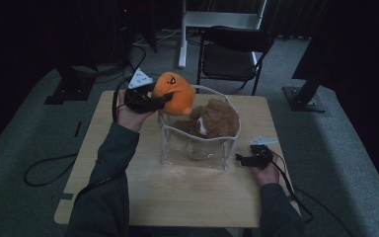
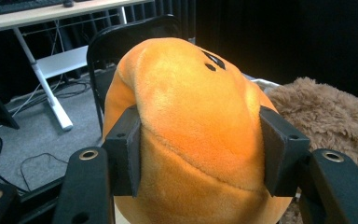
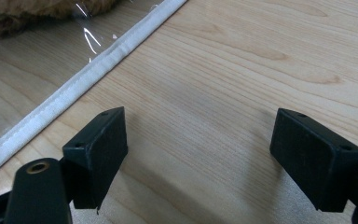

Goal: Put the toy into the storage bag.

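Observation:
An orange plush toy [image 1: 176, 93] with a black face mark hangs above the back left rim of a clear plastic bag [image 1: 197, 148] with white edging. My left gripper [image 1: 163, 98] is shut on it; in the left gripper view both pads press into the orange plush toy [image 2: 191, 121]. Inside the bag lies a brown furry plush [image 1: 216, 118], also seen to the right as brown fur [image 2: 326, 112]. My right gripper [image 1: 242, 159] rests low on the table by the bag's right front corner, open with bare wood between its jaws [image 3: 198, 154]. The bag's white seam [image 3: 84, 84] runs past it.
The wooden table [image 1: 187, 197] has bare room in front of the bag and on the left side. A black folding chair [image 1: 234, 52] stands behind the table, with a white desk frame [image 1: 217, 19] beyond. Cables trail from both grippers over the table edges.

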Available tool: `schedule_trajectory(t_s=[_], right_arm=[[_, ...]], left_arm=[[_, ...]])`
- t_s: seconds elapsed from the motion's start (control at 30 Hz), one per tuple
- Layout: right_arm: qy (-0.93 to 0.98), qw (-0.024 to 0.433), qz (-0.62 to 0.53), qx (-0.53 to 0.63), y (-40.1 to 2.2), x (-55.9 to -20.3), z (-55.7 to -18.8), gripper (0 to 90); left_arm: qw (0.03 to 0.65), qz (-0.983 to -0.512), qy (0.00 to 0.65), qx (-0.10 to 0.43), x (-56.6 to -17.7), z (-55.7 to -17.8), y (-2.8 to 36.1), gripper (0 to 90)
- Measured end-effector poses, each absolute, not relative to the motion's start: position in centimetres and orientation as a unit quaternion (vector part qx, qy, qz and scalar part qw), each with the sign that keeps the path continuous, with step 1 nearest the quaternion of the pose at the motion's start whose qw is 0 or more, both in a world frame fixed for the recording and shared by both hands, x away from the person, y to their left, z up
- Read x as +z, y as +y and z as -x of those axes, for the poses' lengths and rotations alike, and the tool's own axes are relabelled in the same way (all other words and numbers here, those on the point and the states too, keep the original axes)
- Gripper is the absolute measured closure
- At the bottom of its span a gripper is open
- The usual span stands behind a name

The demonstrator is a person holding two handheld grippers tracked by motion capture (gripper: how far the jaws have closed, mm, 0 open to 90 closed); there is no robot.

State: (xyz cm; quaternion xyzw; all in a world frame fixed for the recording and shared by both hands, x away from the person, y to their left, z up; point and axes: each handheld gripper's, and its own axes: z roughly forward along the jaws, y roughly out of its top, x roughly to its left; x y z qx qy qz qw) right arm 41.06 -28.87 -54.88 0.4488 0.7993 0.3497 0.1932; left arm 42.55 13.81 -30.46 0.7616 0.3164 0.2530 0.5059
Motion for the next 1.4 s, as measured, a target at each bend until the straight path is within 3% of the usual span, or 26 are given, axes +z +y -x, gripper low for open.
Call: schedule_trajectory(t_s=[1.4], right_arm=[[0.799,0.193,-0.449,0.350,-28.9,-54.9,-41.1,18.0]], left_arm=[[0.494,-0.780,0.302,0.237,-32.2,-42.3,11.8,42.0]])
